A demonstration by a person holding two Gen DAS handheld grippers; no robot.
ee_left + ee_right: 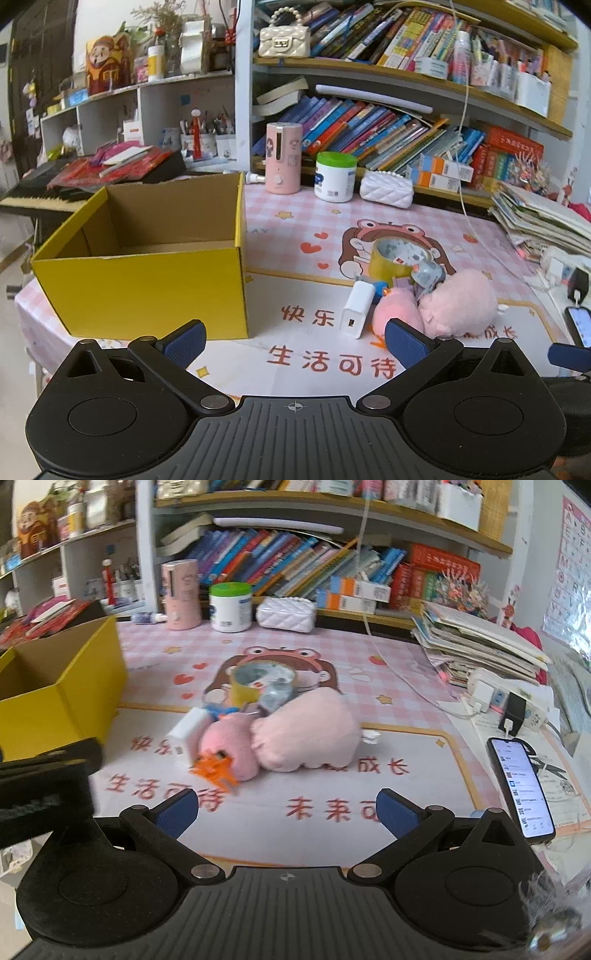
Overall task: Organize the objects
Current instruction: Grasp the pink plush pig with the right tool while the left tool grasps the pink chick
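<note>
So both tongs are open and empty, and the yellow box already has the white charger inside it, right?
Not quite. The white charger lies on the mat beside the pink plush toys, outside the yellow box, as the left wrist view shows. Both the left tongs and the right tongs are open and empty.

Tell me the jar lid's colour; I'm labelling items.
Green lid on a white jar, clearest in the left wrist view.
</note>
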